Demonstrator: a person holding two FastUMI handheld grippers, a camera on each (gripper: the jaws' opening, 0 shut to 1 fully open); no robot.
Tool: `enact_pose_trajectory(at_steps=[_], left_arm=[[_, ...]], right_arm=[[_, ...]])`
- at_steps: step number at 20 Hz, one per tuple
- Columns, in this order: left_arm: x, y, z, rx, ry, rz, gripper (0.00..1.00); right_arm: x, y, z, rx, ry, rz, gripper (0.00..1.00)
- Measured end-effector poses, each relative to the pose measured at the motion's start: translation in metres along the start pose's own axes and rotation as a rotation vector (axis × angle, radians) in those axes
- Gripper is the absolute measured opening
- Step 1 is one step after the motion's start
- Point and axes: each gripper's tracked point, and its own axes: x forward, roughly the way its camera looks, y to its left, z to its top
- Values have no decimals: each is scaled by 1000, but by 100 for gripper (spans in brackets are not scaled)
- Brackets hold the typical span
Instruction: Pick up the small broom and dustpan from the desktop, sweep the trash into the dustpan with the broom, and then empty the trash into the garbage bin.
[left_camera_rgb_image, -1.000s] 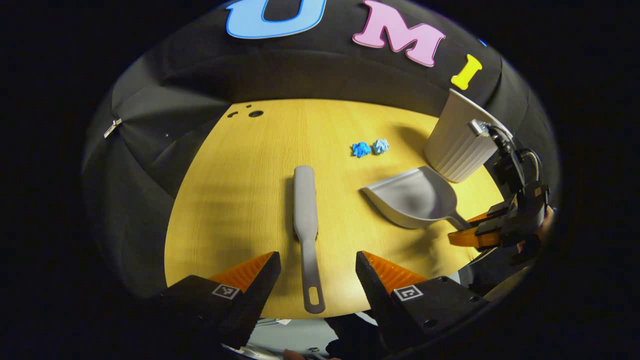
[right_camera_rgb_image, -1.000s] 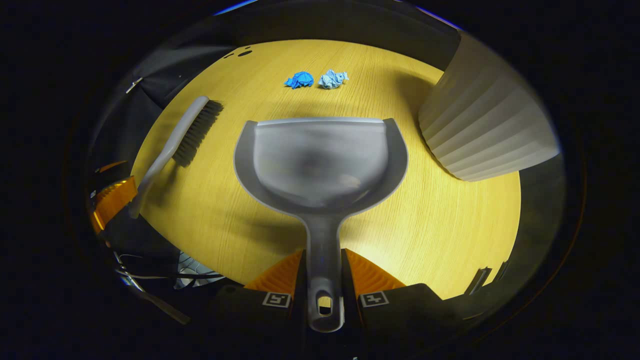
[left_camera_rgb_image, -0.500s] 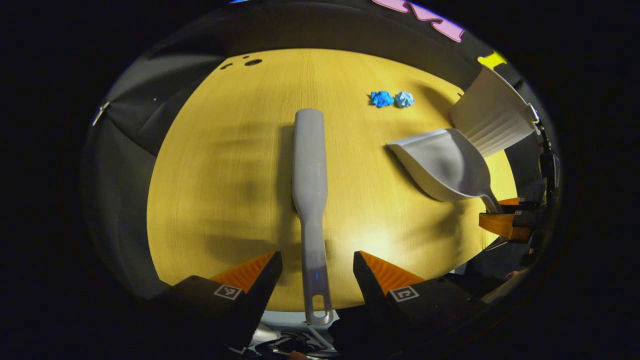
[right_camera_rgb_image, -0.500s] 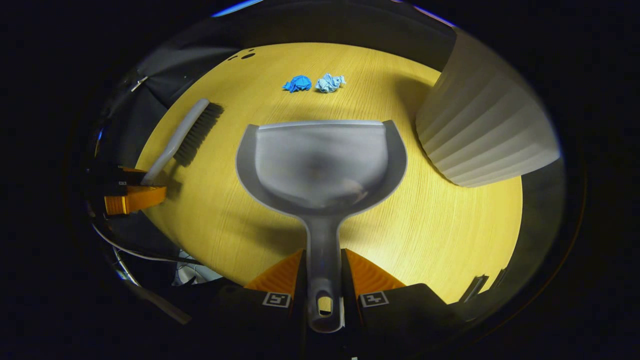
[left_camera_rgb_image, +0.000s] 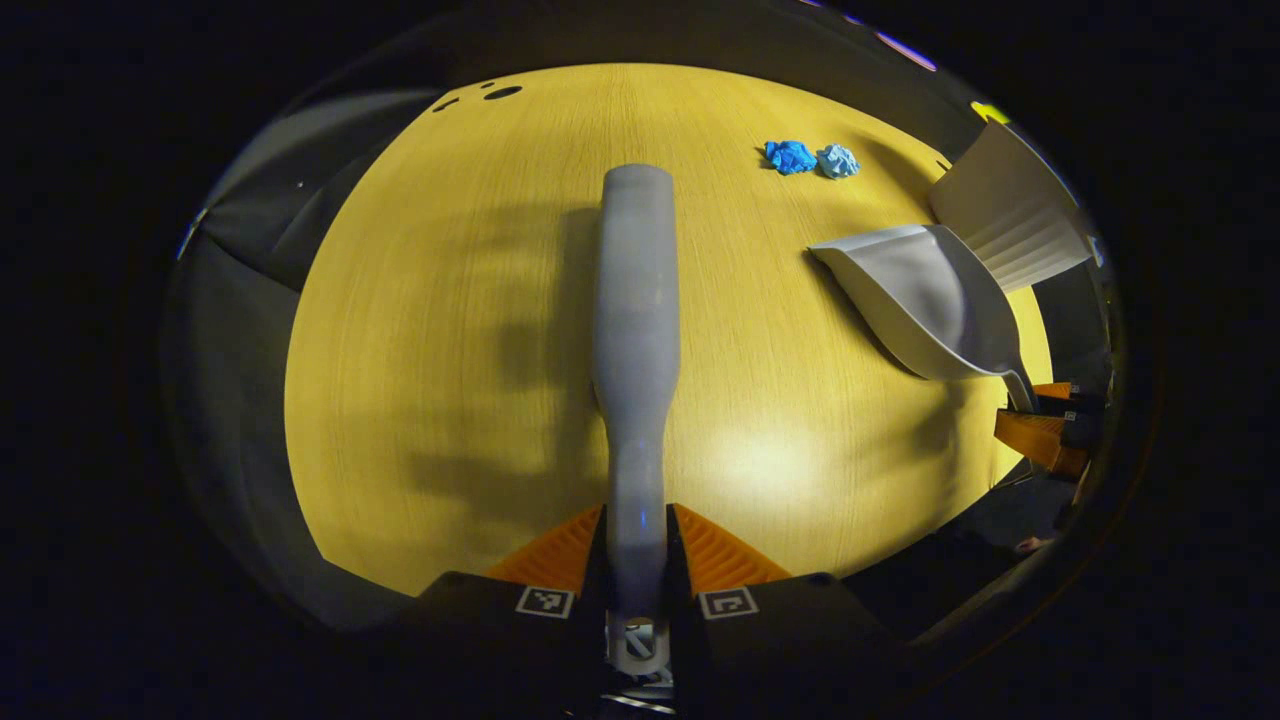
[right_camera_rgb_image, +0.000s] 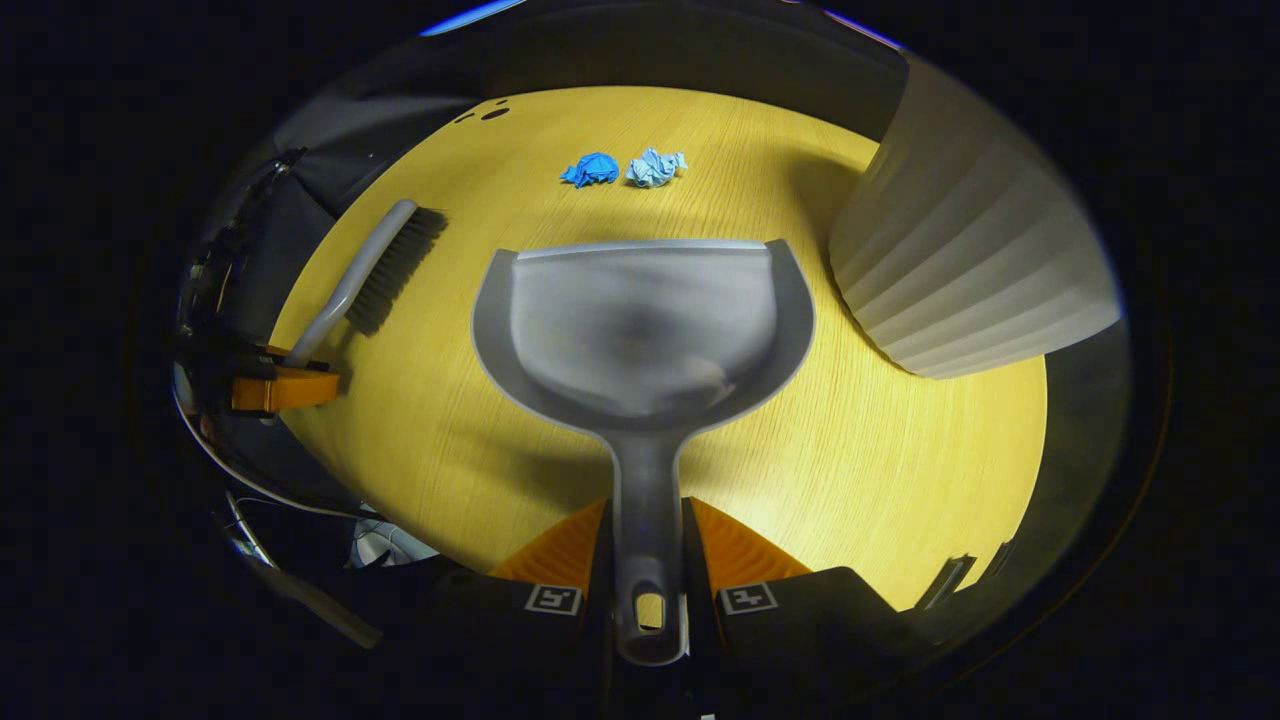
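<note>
Your left tongs (left_camera_rgb_image: 636, 570) are clamped on the handle of the small broom (left_camera_rgb_image: 634, 300), whose bristles are hidden under its back in the left gripper view. Your right tongs (right_camera_rgb_image: 647, 560) are closed on the handle of the dustpan (right_camera_rgb_image: 645, 320); its scoop looks empty. Beyond on the counter (right_camera_rgb_image: 850, 480) lie two crumpled blue paper scraps (right_camera_rgb_image: 625, 168), side by side. The ribbed white garbage bin (right_camera_rgb_image: 960, 270) stands to the right, its inside hidden.

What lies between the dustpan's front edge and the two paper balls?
Only bare table lies between the dustpan and paper balls, in the right gripper view.
</note>
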Motion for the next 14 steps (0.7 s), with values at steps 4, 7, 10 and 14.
enact_pose_trajectory(at_steps=[4,7,10,14], left_arm=[[-9,8,7,67,-18,0,28],[-20,14,23,130,-39,-17,27],[-14,17,38,214,-15,-34,25],[-9,21,53,312,-2,-27,21]], right_arm=[[1,0,-1,7,5,5,35],[1,0,-1,15,15,8,35],[-1,2,-2,19,23,10,35],[0,1,-2,21,24,8,35]])
